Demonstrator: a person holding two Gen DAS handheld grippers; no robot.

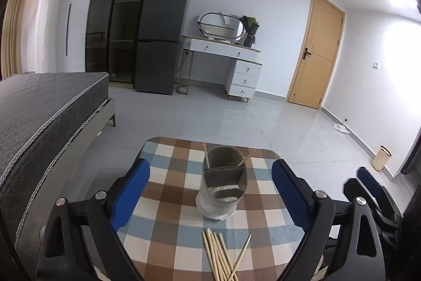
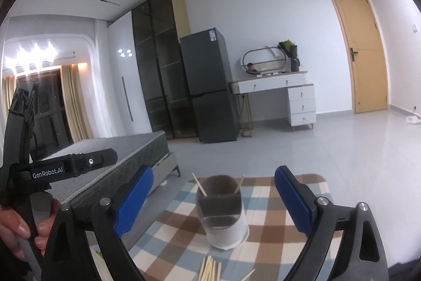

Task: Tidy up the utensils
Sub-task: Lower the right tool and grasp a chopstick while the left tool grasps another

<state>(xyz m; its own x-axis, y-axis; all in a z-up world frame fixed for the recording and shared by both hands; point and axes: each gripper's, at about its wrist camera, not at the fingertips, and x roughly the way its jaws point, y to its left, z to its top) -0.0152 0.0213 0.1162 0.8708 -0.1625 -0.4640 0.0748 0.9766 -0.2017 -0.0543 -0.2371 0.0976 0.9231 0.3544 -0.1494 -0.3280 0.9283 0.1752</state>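
Note:
A grey and white utensil holder (image 1: 222, 183) with divided compartments stands in the middle of a small table with a checked cloth (image 1: 168, 233). Two wooden chopsticks (image 1: 206, 156) lean in its far compartment. A bundle of several loose chopsticks (image 1: 219, 257) lies on the cloth in front of it. My left gripper (image 1: 210, 191) is open and empty, held above the near table edge with the holder between its blue pads. My right gripper (image 2: 213, 199) is open and empty, also facing the holder (image 2: 223, 212), with loose chopsticks (image 2: 209, 269) below.
A bed with a dark mattress (image 1: 39, 123) stands close to the table's left. A fridge (image 1: 160, 36), a glass cabinet, a white dresser (image 1: 231, 62) and a wooden door (image 1: 315, 52) line the far wall. A small bin (image 1: 381, 157) stands at the right wall. My left gripper's body (image 2: 52, 170) shows at the left of the right wrist view.

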